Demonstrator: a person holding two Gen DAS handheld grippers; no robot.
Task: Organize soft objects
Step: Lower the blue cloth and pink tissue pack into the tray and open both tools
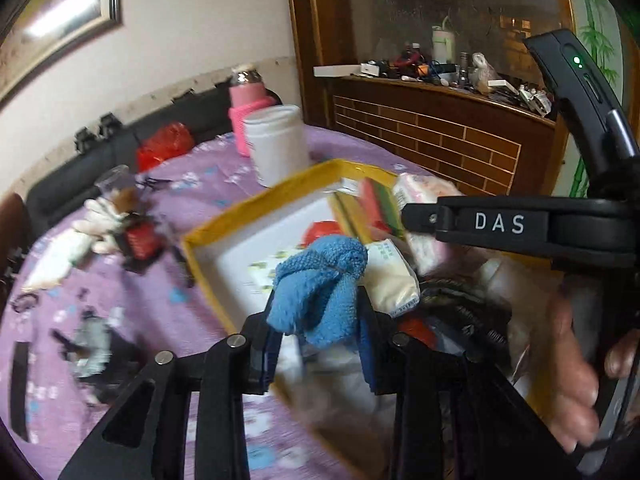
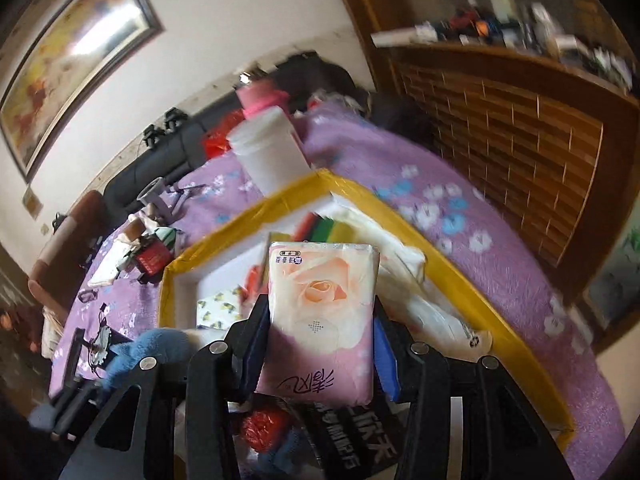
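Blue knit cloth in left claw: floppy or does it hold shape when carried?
Probably floppy: the blue knit cloth bunches above the left claw and sags below the pinch. Likely light, with little visible stretch from its own weight. The knit looks grippy, so slipping seems unlikely.

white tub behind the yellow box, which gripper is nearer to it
Hard to call; by the pictures, about level. The left gripper, shut on a blue cloth, and the right gripper, shut on a tissue pack, both hang over the yellow box, well short of the white tub.
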